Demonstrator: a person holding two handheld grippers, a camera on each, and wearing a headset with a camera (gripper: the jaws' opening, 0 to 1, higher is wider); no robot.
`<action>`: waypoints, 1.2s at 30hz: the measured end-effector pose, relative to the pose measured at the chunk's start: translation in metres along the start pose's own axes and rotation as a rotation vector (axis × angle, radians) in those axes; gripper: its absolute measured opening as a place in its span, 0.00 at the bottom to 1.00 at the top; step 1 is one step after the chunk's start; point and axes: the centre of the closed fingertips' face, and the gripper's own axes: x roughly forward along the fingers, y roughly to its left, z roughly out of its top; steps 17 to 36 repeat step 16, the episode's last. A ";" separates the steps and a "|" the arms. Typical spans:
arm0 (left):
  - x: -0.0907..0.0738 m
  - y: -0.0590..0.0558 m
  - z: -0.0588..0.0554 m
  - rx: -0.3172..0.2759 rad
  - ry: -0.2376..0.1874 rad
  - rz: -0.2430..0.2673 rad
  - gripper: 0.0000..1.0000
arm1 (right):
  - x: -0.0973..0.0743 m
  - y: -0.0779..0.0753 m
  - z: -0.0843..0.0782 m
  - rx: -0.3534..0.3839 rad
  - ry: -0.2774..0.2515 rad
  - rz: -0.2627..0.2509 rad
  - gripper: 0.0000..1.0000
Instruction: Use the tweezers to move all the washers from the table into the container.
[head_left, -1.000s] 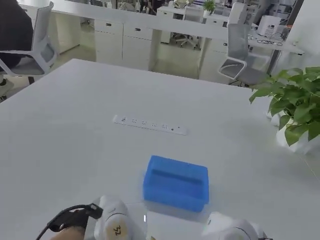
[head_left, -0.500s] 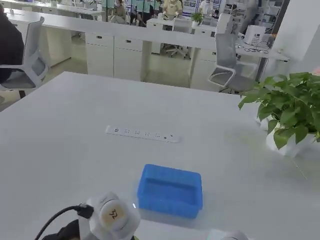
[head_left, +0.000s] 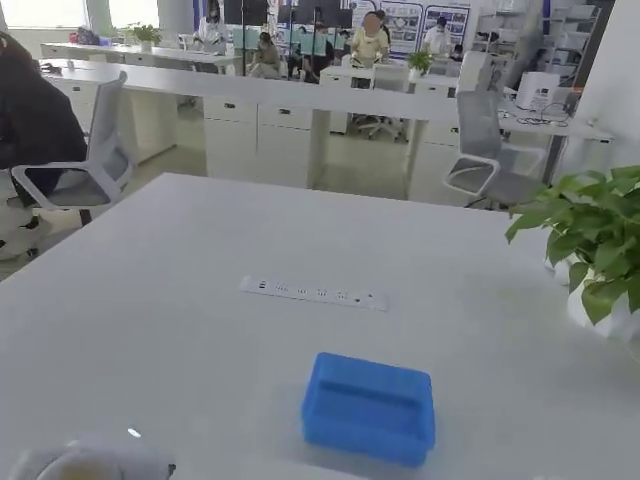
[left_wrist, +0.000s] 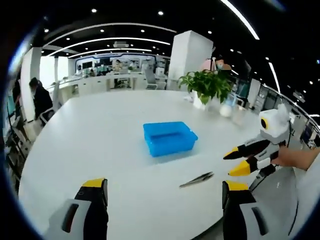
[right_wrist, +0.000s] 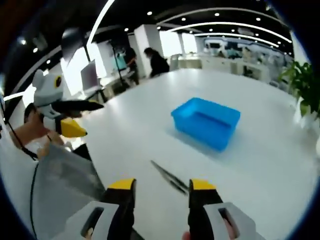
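Note:
Metal tweezers (left_wrist: 196, 179) lie flat on the white table (head_left: 150, 300), near its front edge. A blue container (head_left: 368, 407) stands further in, and its inside looks empty in the left gripper view (left_wrist: 170, 138). My left gripper (left_wrist: 164, 192) is wide open, with the tweezers lying ahead and to the right of its gap. My right gripper (right_wrist: 162, 190) is open too, hovering just short of the tweezers (right_wrist: 170, 177), which point toward the container (right_wrist: 206, 120). Each gripper appears in the other's view: the right gripper (left_wrist: 240, 161) and the left gripper (right_wrist: 82, 120) both have jaws apart.
A white power strip (head_left: 313, 293) lies beyond the container. A potted green plant (head_left: 590, 240) stands at the table's right edge. Office chairs (head_left: 85, 160) and desks with seated people are behind the table.
The head camera has tilted up, so the grippers' white bodies slid off the bottom of its picture. The container and power strip keep their places on the table.

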 end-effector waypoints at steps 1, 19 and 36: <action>-0.004 0.004 0.005 -0.003 -0.025 0.027 0.99 | -0.007 -0.003 0.006 0.012 -0.029 -0.026 0.44; -0.028 0.032 0.022 -0.054 -0.157 0.224 0.99 | -0.067 -0.052 0.021 0.099 -0.213 -0.354 0.94; -0.028 0.032 0.022 -0.054 -0.157 0.224 0.99 | -0.067 -0.052 0.021 0.099 -0.213 -0.354 0.94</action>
